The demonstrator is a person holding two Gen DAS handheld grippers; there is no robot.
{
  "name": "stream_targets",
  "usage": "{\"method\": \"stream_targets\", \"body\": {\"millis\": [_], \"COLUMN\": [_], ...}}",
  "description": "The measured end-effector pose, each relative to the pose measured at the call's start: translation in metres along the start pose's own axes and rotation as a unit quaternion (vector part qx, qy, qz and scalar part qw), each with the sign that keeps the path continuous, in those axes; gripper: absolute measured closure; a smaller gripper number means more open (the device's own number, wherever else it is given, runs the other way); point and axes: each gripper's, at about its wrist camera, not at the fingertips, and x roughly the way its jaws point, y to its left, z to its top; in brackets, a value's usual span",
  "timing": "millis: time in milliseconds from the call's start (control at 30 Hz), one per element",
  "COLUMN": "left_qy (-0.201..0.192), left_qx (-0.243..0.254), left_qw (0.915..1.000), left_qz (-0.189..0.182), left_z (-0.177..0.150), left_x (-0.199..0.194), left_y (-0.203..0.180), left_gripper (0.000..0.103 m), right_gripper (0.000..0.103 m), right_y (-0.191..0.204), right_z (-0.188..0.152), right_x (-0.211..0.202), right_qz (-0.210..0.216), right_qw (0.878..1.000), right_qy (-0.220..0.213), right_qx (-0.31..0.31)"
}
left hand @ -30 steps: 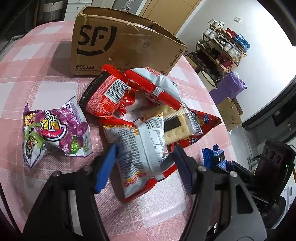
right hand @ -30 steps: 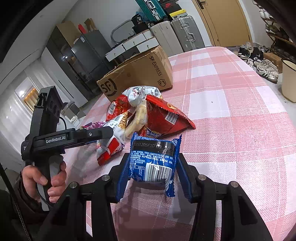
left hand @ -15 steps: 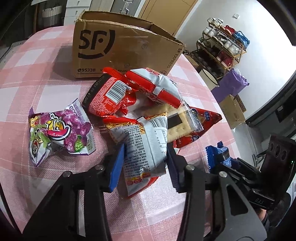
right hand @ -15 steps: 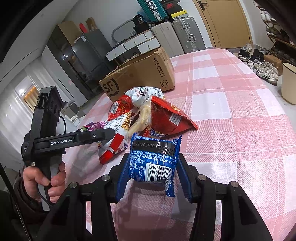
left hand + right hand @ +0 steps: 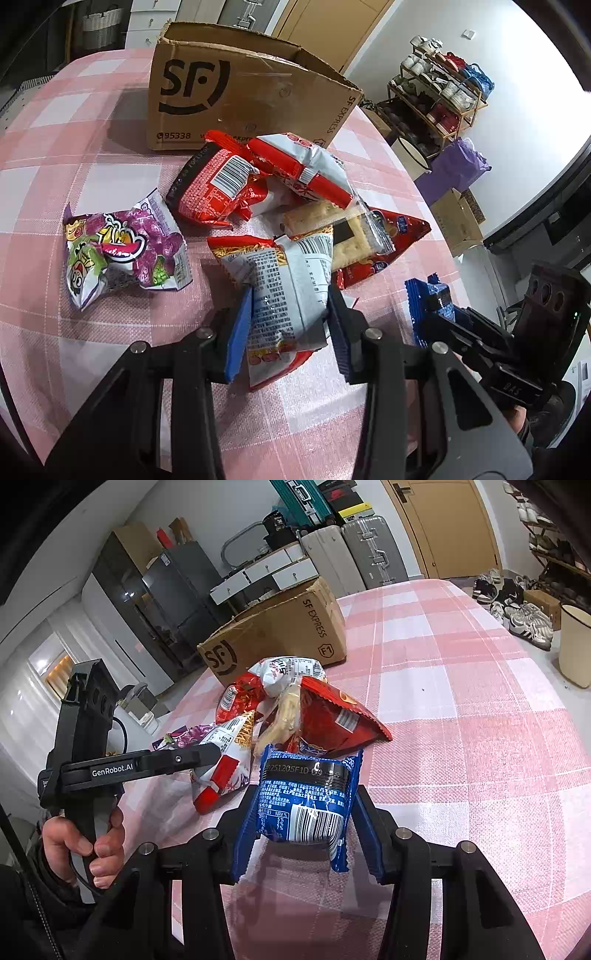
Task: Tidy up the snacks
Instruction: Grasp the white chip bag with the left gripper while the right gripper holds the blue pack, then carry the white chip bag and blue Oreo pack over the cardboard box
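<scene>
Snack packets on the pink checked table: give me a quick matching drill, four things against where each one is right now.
Things:
1. blue foil packet
2. white-and-red printed packet
3. purple cartoon packet
4. brown cardboard SF box

Places:
A. lying alone, apart from the pile
B. between the left gripper fingers
C. behind the pile, standing open
D. between the right gripper fingers

Pairs: 1-D, 2-B, 3-A, 4-C

Silver suitcases (image 5: 369,554) stand by a wooden door (image 5: 439,528); a shoe rack (image 5: 439,96) lines the wall.
</scene>
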Motion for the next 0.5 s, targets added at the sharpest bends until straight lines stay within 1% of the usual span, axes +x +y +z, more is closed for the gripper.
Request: {"method": "stream_targets", "body": {"millis": [500], "left_qy": [-0.003], "left_qx": [0.014], "left_qw": [0.9997], "left_qz": [-0.021], "left_z": [-0.015], "left_x": [-0.008], "left_y": [0.006], "left_gripper": [0.070], "right_gripper": [0.053], "right_y": [0.014], "right_z": [0.004], "right_x": [0.001], "right_qz": [-0.001], "right_qw": [1.000], "right_qy": [0.002], "right_qx": [-0.014]}}
